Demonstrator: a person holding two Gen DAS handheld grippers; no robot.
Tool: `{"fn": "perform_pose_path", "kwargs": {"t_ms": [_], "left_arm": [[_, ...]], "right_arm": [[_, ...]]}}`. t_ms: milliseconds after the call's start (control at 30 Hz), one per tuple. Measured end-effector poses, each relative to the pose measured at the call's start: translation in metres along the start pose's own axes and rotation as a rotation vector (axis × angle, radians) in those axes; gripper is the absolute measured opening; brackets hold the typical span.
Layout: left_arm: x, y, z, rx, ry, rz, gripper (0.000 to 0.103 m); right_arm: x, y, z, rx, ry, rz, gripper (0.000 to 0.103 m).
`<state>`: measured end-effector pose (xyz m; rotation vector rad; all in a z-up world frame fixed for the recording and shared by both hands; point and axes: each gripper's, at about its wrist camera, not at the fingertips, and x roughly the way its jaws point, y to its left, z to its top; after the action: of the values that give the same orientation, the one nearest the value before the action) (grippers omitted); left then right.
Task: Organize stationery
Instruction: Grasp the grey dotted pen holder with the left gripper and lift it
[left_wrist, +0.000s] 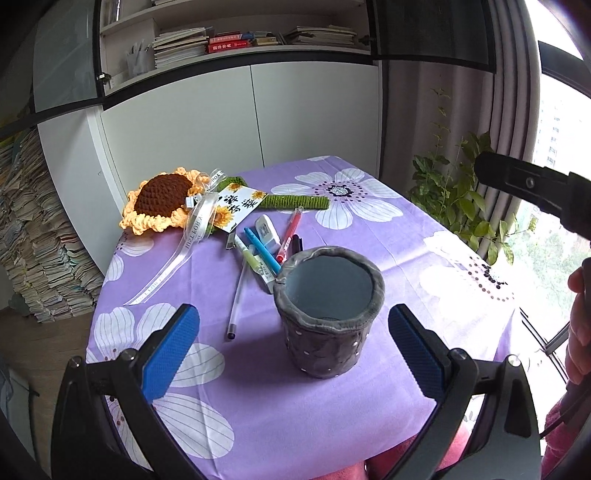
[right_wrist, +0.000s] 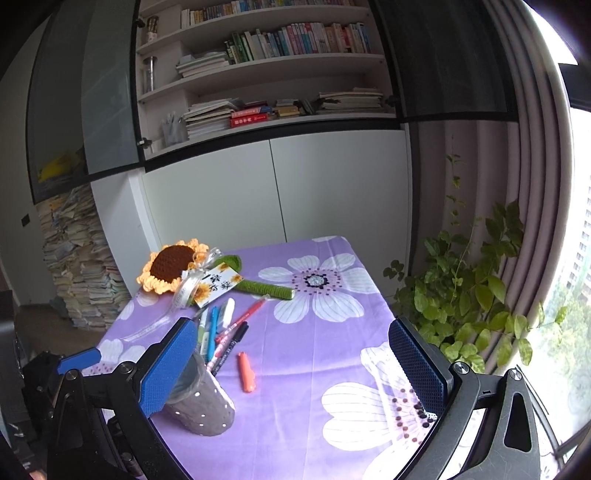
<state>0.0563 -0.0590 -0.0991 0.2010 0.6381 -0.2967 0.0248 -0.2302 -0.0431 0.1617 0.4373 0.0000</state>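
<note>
Left wrist view first: my left gripper (left_wrist: 293, 343) hangs above the near table edge with its jaws spread wide and nothing between them, framing the grey pen holder (left_wrist: 327, 312), which stands upright and looks unfilled. Behind it on the purple tablecloth (left_wrist: 406, 236) I count a clear pen (left_wrist: 236, 295), a blue pen (left_wrist: 263, 251), a red pen (left_wrist: 290, 234), a white eraser (left_wrist: 267, 230) and a crocheted sunflower (left_wrist: 160, 199). I judge the holder needs steadying, so I would close on its soft wall gently, low down.

Right wrist view: my right gripper (right_wrist: 291, 363) is also wide apart and carrying nothing. One orange marker (right_wrist: 246, 371) lies alone, just right of the holder; one black pen (right_wrist: 238, 338) sits near it. I would take the marker mid-body first.
</note>
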Motion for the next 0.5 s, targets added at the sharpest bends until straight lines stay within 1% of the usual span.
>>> {"fn": "perform_pose_path", "kwargs": {"t_ms": [100, 233, 333, 367, 433, 467, 500], "left_arm": [[0.017, -0.007, -0.004, 0.031, 0.027, 0.001, 0.102], [0.036, -0.008, -0.005, 0.046, 0.066, -0.008, 0.102], [0.046, -0.006, -0.003, 0.035, 0.068, -0.007, 0.101], [0.048, -0.004, -0.001, 0.028, 0.066, -0.014, 0.100], [0.053, -0.002, 0.001, 0.011, 0.069, -0.053, 0.087], [0.055, 0.000, 0.002, 0.000, 0.077, -0.083, 0.069], [0.056, 0.003, 0.003, -0.010, 0.081, -0.092, 0.070]], "right_arm": [[0.012, -0.007, -0.003, 0.018, 0.030, -0.005, 0.103], [0.026, -0.013, -0.005, 0.024, 0.061, -0.016, 0.103], [0.037, -0.017, -0.007, 0.029, 0.082, -0.025, 0.103], [0.041, -0.019, -0.007, 0.032, 0.090, -0.027, 0.103], [0.048, -0.022, -0.009, 0.037, 0.105, -0.032, 0.103], [0.051, -0.024, -0.010, 0.040, 0.112, -0.035, 0.103], [0.054, -0.025, -0.011, 0.044, 0.120, -0.038, 0.103]]}}
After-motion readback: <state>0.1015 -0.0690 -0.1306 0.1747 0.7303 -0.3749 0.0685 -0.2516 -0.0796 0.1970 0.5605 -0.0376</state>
